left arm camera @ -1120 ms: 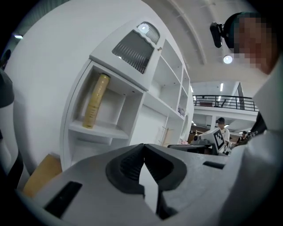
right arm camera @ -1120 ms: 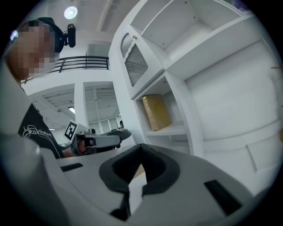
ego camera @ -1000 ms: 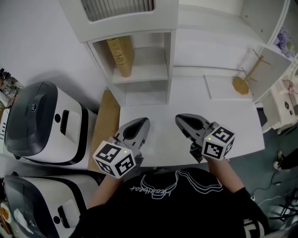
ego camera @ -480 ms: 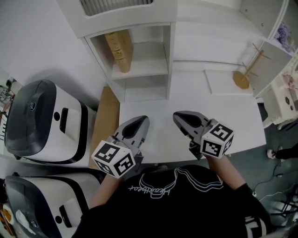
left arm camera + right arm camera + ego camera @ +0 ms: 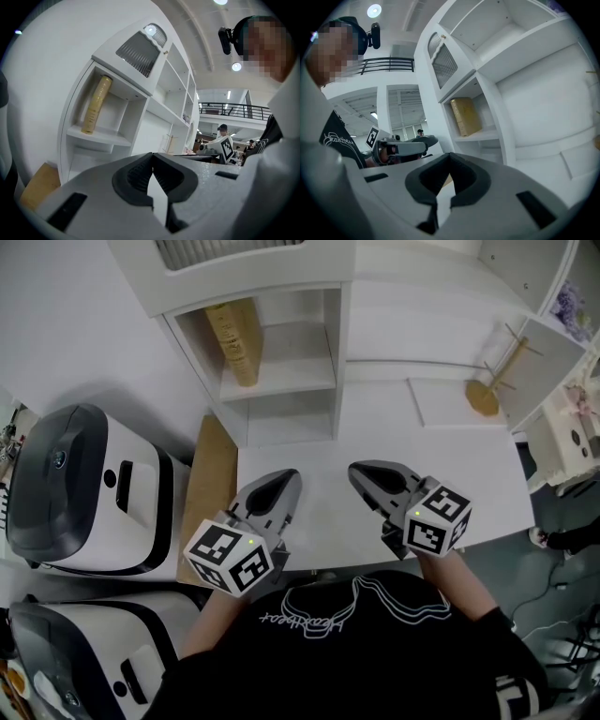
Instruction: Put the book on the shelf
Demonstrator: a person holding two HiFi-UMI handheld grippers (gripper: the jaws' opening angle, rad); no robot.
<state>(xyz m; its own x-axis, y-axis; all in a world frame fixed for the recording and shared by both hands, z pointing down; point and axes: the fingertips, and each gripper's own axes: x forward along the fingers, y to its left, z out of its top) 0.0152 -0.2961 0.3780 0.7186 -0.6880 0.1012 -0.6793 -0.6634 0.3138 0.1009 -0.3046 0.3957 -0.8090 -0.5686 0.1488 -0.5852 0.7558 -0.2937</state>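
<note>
Head view: I find the left gripper (image 5: 279, 486) and the right gripper (image 5: 367, 476) held side by side over the near edge of the white table (image 5: 450, 474), both pointing away from me toward the white shelf unit (image 5: 281, 381), and apart from each other. Left gripper view shows its jaws closed tip to tip with nothing between them. Right gripper view shows the same: jaws together, nothing held. The book (image 5: 232, 338), tan-yellow, stands in the upper open compartment of the shelf unit, against the left wall and leaning slightly (the same book appears upright on that shelf board in both gripper views). It is well apart from both grippers. A tan wooden board (image 5: 211, 484) lies along the left edge of the table, just beside the base of the shelf unit. Two white and dark-grey machines (image 5: 84, 488) stand left of that board. A small wooden stand (image 5: 487, 395) with a round base sits at the far right of the table.
</note>
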